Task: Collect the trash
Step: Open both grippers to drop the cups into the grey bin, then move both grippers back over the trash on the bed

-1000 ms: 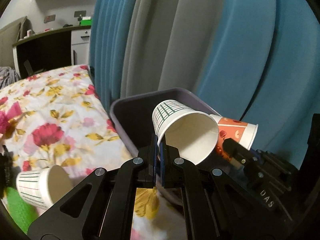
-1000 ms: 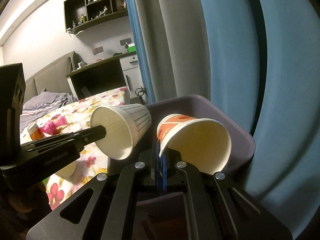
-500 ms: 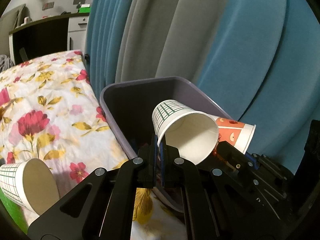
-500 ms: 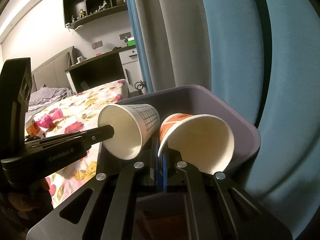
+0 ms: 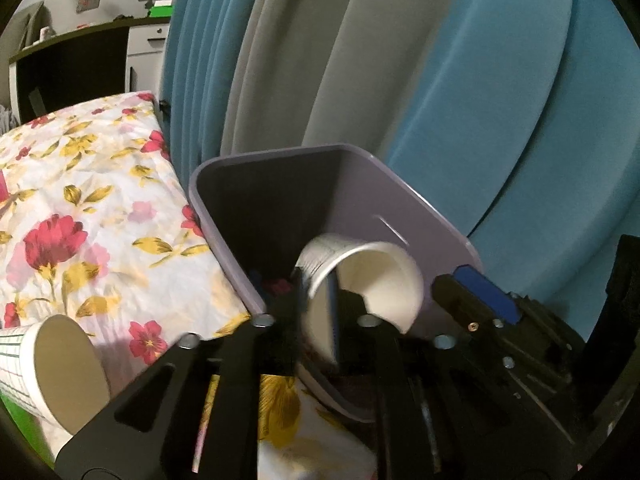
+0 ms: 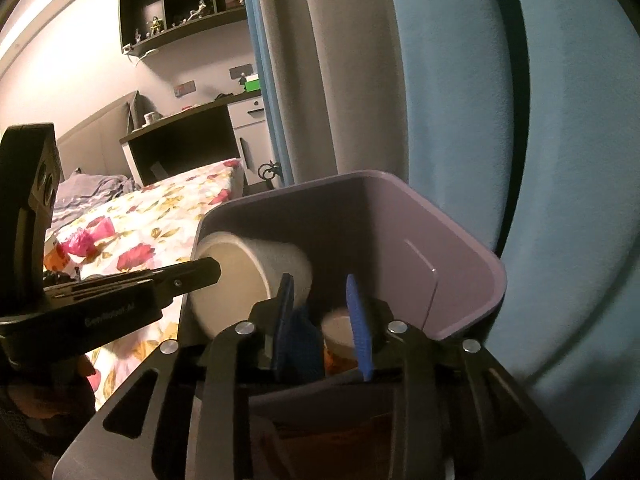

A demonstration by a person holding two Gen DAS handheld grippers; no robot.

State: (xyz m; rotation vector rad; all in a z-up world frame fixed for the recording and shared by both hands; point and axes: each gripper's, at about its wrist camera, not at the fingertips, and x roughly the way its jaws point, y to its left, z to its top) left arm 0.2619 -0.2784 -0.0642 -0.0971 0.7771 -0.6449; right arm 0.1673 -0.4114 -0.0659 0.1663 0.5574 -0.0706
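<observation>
Two grippers hang over the open mouth of a purple bin (image 5: 360,184) that stands between the flowered bed (image 5: 92,216) and the blue and grey curtain (image 5: 460,80). The left gripper (image 5: 316,300) has its jaws opening; the white paper cup (image 5: 372,276) with a green grid print sits blurred right at its pads, mouth towards the camera, over the bin's near rim, and whether the pads still press on it cannot be told. The right gripper (image 6: 320,320) also has its jaws opening, with a clear gap between the blue pads and nothing pinched; the orange-patterned cup (image 6: 340,334) lies below that gap, down inside the bin, its pale mouth facing up and partly hidden by the pad. Deeper in the bin, dark blue and red scraps (image 5: 276,284) show at the bottom, too dim to identify. Another grid-print cup (image 5: 56,364) lies on its side on the bed, near the lower left edge of the left wrist view, well apart from the bin.
</observation>
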